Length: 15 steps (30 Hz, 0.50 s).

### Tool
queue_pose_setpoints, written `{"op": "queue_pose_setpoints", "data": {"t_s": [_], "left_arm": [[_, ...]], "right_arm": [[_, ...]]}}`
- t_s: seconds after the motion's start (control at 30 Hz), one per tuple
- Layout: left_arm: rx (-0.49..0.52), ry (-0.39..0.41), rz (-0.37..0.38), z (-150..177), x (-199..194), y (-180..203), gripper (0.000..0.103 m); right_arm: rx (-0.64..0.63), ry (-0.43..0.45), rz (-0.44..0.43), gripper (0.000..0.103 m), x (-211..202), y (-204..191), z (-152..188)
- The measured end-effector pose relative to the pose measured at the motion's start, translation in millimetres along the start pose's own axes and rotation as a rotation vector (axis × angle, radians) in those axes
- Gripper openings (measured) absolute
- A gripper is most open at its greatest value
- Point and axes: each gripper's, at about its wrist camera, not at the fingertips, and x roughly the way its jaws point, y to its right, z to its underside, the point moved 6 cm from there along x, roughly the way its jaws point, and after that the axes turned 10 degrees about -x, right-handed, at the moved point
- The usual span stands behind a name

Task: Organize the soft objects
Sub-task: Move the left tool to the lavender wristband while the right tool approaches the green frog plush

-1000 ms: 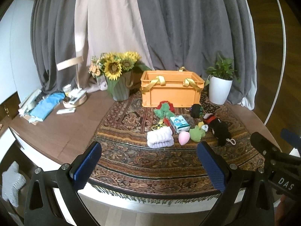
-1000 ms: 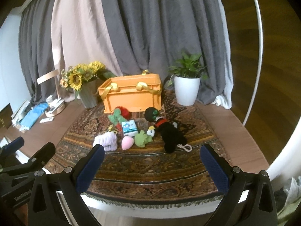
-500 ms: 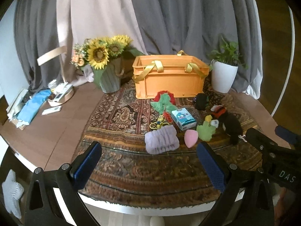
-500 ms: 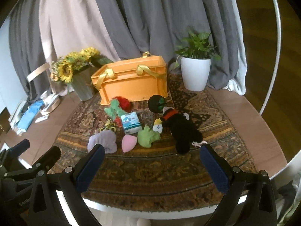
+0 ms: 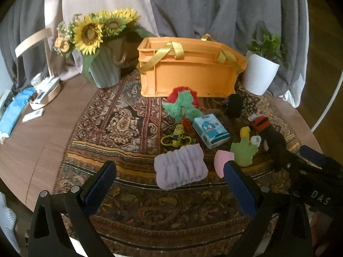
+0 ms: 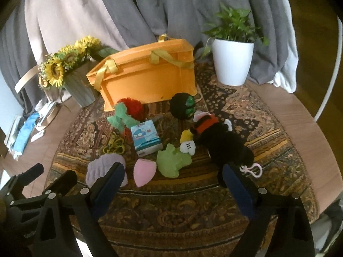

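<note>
the left gripper (image 5: 169,184) and right gripper (image 6: 172,184) both gape wide with nothing between their pads, low in frame. just above them at mid-frame lie the lilac cloth (image 5: 181,169), pink sponge (image 6: 143,171) and black plush (image 6: 225,143) on the rug (image 5: 120,128); the orange crate (image 5: 188,70) sits beyond, upper centre.

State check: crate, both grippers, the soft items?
Orange crate: open-topped, contents hidden.
Left gripper: open, holding nothing.
Right gripper: open, holding nothing.
Lavender headband: on rug, loose.
Black plush: lying on its side.
Pink sponge: on rug.
</note>
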Motion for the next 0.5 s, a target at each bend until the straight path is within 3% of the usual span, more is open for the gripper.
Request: {"op": "queue_pose_setpoints", "data": {"t_s": [0.5], "left_arm": [[-0.089, -0.132, -0.071, 5, 56, 7, 0.097]], "right_arm": [[0.043, -0.193, -0.201, 0.079, 87, 6, 8]]}}
